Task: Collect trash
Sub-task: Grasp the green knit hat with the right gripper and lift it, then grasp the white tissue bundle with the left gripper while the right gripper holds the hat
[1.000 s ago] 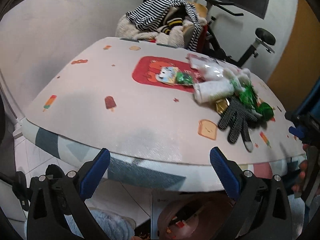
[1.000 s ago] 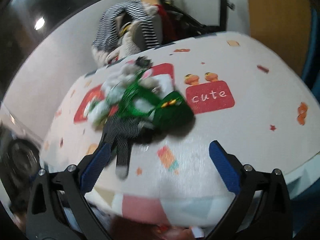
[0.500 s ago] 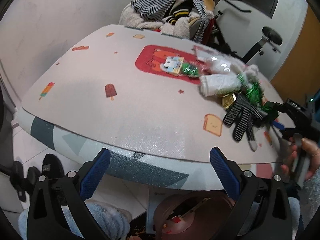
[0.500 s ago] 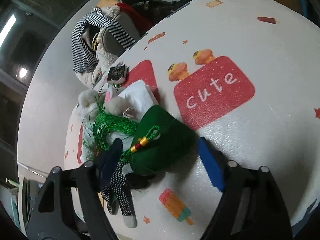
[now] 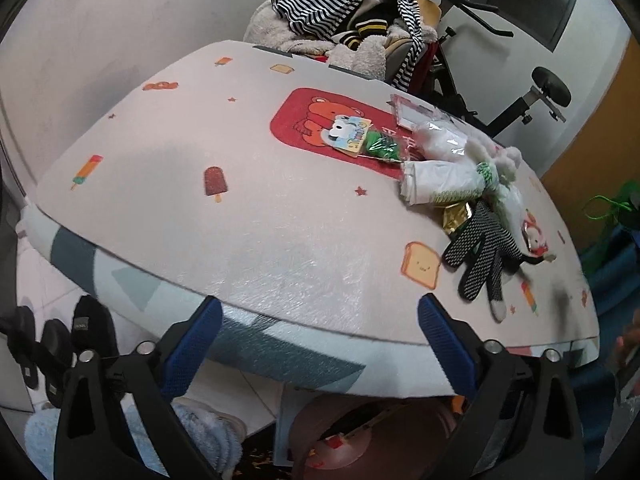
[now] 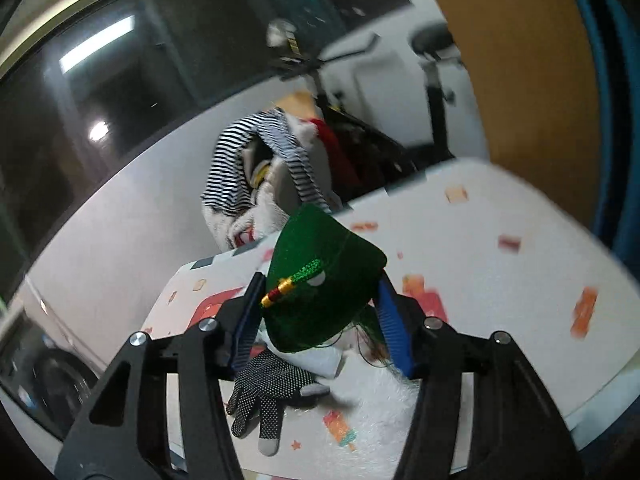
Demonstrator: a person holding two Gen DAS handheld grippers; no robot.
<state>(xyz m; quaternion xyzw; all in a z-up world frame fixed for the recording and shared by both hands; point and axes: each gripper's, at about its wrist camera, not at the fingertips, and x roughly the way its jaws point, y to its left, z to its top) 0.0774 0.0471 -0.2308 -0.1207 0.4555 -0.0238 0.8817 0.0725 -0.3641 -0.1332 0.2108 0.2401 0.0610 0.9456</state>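
A green felt pouch [image 6: 320,276] with a gold-and-green tassel sits between the blue pads of my right gripper [image 6: 320,292], whose jaws are closing on it. It hangs above the table. In the left wrist view the pouch [image 5: 622,204] shows at the far right, off the tabletop. Litter lies on the table's right side: a rolled white plastic bag [image 5: 440,182], a cartoon card packet [image 5: 348,136], a green wrapper [image 5: 382,145] and a gold wrapper [image 5: 456,216]. My left gripper [image 5: 320,312] hovers at the table's near edge, jaws wide but closing, nothing between them.
A black dotted glove [image 5: 480,256] lies near the table's [image 5: 200,140] front right edge. A brown bin [image 5: 360,440] stands on the floor under the near edge. Behind the table are a chair piled with striped clothes [image 5: 344,12] and an exercise bike [image 5: 540,92].
My right gripper came down over the green pouch, narrowed onto it and lifted it off the table. The left gripper stayed at the near edge, its view slightly turned.
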